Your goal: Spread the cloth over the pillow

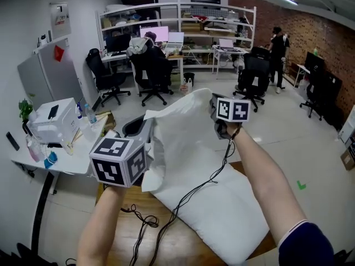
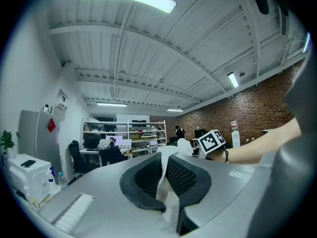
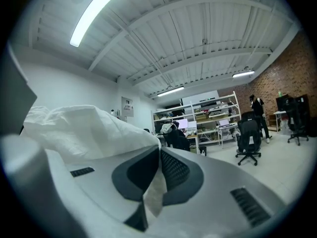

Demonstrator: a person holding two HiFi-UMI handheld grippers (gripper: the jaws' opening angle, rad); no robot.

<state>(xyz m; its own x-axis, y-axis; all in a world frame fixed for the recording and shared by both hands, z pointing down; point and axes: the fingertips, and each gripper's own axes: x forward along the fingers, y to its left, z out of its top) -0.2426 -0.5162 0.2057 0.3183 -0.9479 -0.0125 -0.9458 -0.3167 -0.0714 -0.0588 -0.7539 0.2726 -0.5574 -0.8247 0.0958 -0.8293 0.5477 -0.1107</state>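
My left gripper (image 1: pixel 145 131) and right gripper (image 1: pixel 217 108) each pinch an upper corner of the cloth (image 1: pixel 183 132) in closed jaws, so it hangs between them. The pillow (image 1: pixel 222 215) lies on the desk (image 1: pixel 133 243) below, its long axis slanting toward my right arm.

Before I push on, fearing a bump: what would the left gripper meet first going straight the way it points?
Probably nothing near: past the cloth pinched in the left gripper, the way looks free up to distant office chairs.
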